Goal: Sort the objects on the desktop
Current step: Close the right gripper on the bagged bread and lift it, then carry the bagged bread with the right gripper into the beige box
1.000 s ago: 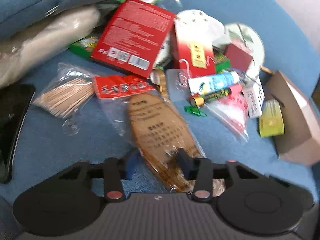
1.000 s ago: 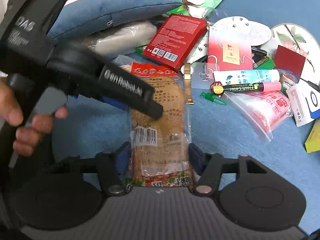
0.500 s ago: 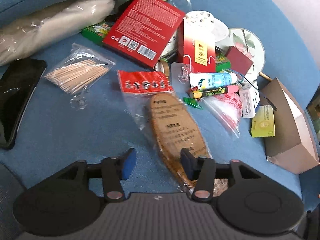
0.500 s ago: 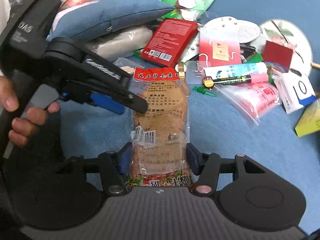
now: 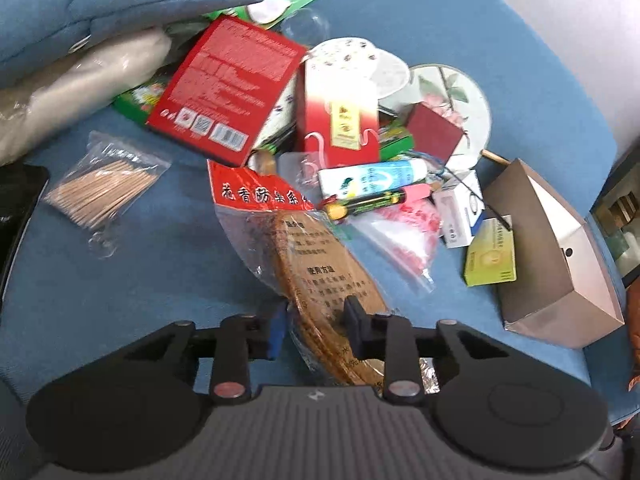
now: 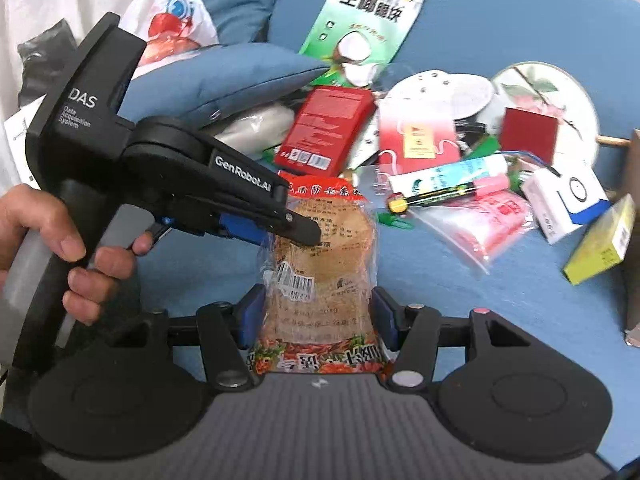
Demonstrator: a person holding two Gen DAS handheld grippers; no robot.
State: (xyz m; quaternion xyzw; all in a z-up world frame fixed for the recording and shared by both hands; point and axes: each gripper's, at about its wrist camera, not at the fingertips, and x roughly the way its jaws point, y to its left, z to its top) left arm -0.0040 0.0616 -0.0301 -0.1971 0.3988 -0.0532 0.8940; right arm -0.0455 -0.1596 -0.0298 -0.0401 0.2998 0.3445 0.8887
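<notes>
A clear bag of brown insoles with a red header (image 5: 316, 264) is lifted off the blue surface (image 5: 120, 280), also seen in the right wrist view (image 6: 320, 280). My left gripper (image 5: 316, 324) is shut on the bag's middle, its black and blue fingers pinching it; in the right wrist view this gripper (image 6: 292, 232) comes in from the left. My right gripper (image 6: 316, 316) holds the bag's near end between its blue pads (image 6: 250, 316), which touch both sides.
Behind the bag is a pile: red box (image 5: 228, 88), red card pouch (image 5: 340, 116), tube (image 5: 372, 178), marker (image 5: 372, 200), toothpick bag (image 5: 104, 188), yellow-green box (image 5: 492, 256), brown carton (image 5: 556, 256), fan (image 5: 448, 100), blue pillow (image 6: 224, 84), green snack bag (image 6: 368, 20).
The left gripper opened and drew back half a second ago, then came forward and closed on the insole bag. The bag has risen, tilted toward the right gripper.
</notes>
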